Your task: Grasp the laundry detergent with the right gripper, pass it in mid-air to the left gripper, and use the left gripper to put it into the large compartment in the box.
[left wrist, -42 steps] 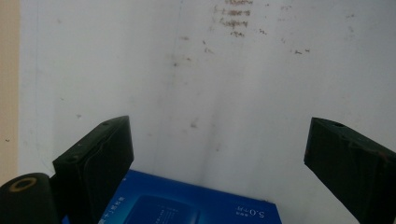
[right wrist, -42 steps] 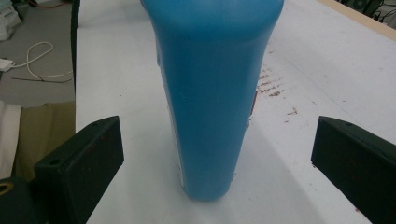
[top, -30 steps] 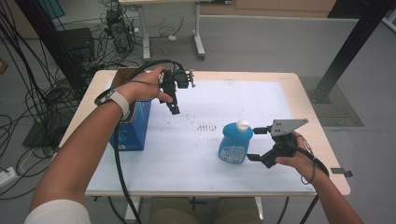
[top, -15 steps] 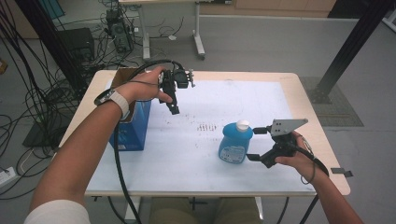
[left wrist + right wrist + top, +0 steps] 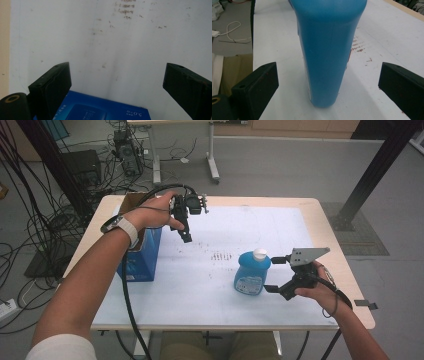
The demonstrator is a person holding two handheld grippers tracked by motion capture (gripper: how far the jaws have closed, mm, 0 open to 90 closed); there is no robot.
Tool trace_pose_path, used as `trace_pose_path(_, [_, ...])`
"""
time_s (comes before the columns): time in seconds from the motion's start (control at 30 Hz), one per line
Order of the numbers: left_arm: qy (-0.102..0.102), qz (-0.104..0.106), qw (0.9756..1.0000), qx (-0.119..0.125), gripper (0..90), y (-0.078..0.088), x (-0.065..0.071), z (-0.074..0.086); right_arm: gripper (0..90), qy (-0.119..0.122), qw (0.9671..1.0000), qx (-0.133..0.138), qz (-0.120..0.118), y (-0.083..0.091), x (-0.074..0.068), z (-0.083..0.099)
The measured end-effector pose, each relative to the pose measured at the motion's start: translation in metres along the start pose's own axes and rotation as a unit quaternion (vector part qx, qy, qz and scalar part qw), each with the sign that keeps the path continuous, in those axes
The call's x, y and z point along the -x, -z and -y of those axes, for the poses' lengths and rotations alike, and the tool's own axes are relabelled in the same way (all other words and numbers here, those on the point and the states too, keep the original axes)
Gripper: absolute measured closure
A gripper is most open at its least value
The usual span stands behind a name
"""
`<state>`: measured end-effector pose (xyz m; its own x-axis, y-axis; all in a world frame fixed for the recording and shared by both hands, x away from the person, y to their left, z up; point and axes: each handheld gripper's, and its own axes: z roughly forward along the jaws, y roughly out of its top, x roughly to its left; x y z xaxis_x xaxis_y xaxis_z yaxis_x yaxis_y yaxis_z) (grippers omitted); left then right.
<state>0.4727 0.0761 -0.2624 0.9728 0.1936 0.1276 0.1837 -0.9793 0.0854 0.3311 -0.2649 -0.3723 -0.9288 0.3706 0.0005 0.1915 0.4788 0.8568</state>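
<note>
- the blue bottle [image 5: 252, 275] with a white cap stands upright on the white sheet [image 5: 250, 227] that covers the desk [image 5: 332, 237], right of the middle and towards the near edge.
- the right tongs [image 5: 277, 274] sit just beside the bottle on its right, held low by the right hand [image 5: 317, 287]; their jaws are wide apart, one level with the bottle's neck and one near its base.
- in the right gripper view the bottle [image 5: 328, 50] stands between the two black jaws with clear space on either side, neither jaw touching it.
- the left tongs [image 5: 186, 236] are held above the desk at the far left, pointing down, in the left hand [image 5: 157, 212].
- in the left gripper view the jaws are spread apart with nothing between them; the white sheet [image 5: 112, 45] lies below.
- a blue box [image 5: 142, 260] stands at the desk's left side, under the left forearm, well apart from the bottle.
- small dark marks [image 5: 220, 255] dot the sheet between box and bottle.
</note>
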Motion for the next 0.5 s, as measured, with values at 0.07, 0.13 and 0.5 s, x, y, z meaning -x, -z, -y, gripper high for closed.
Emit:
trace_pose_path(0.07, [0.000,0.000,1.0000,0.000,8.6,-0.0001,0.0000,0.0000,2.7,0.000,1.0000,-0.001,0.000,-0.0003,0.0000,0.0001])
trace_pose_path(0.13, [0.000,0.000,1.0000,0.001,8.6,0.0000,-0.0002,0.0002,2.7,0.000,1.0000,-0.001,0.000,-0.0005,0.0000,0.0000])
trace_pose_path(0.5, [0.002,0.000,1.0000,0.002,8.5,-0.0003,-0.0004,0.0019,2.8,0.001,1.0000,-0.001,-0.001,-0.0018,-0.0001,-0.0006])
